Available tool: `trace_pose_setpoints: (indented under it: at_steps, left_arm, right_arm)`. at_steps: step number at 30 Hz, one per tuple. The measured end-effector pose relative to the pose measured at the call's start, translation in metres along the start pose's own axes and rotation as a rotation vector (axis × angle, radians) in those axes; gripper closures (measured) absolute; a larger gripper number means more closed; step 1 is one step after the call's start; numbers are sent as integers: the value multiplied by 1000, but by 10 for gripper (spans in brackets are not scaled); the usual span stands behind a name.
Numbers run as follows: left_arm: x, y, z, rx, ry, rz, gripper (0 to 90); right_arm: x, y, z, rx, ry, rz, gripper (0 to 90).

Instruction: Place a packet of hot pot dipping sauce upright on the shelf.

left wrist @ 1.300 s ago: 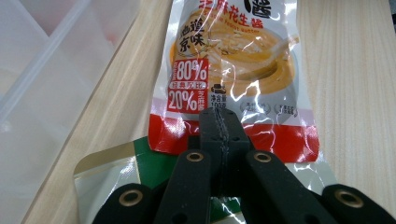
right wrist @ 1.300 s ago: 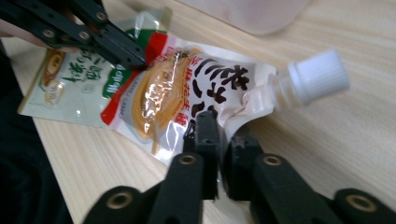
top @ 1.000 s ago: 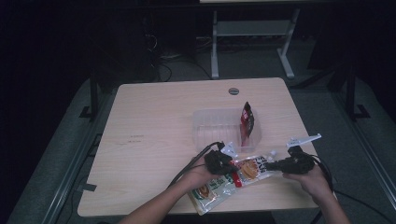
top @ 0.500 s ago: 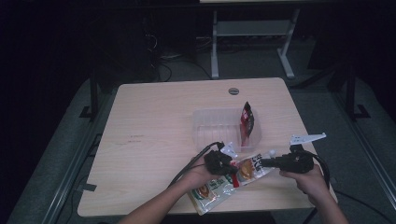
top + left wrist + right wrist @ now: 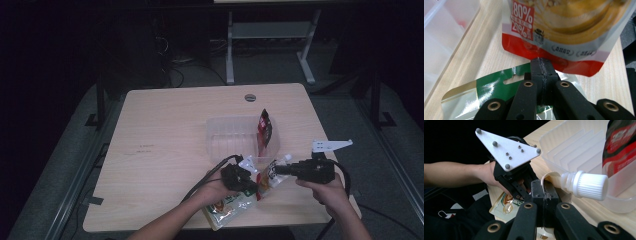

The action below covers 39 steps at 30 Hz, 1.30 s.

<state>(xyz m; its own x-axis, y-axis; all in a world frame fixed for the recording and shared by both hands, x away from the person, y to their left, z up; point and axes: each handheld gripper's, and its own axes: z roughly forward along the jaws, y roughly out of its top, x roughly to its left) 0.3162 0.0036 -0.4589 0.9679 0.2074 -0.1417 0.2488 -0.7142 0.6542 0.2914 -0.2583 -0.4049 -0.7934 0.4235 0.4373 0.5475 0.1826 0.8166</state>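
Observation:
A spout pouch, red, white and orange with a white screw cap, is held between my two grippers near the table's front right. My left gripper is shut on its red bottom edge; in the left gripper view the jaws meet on that edge. My right gripper is shut on the pouch's top edge beside the cap, seen up close in the right gripper view. Under the left hand a green pouch lies flat.
A clear ribbed plastic tray stands just beyond the grippers, with a dark red pouch upright at its right end. A round cable hole sits near the table's far edge. The table's front edge lies close under both hands.
My right gripper has moved left to the spout pouch and shut on its cap end. The left gripper has stayed at the pouch's other end.

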Motion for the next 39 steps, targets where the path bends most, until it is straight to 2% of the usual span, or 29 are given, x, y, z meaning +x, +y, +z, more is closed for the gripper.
trace_pose_setpoints:
  at_steps: [5,8,16,18,23,28,33,39]
  left_arm:
    - [4,-1,-12,-31,-2,-16,898]
    - [7,-2,-22,-30,5,-13,898]
    - [9,-11,-52,-55,20,-27,874]
    - [10,-16,-61,-51,36,-23,863]
    - [12,-34,-84,-53,55,-58,810]
    - [16,-61,-106,-30,107,-92,713]
    - [23,-83,-127,-40,123,-152,625]
    - [24,-105,-146,-45,160,-194,515]
  right_arm:
    - [2,2,-6,-20,-5,-1,895]
    - [3,3,-10,-27,-7,-9,895]
    - [8,12,-10,-8,-10,-59,895]
    - [9,15,-10,-10,-7,-65,895]
    - [12,23,-11,-12,5,-86,895]
    - [14,33,-10,-18,10,-105,895]
    - [14,42,-9,-34,34,-115,895]
    - [12,55,-7,-52,34,-135,895]
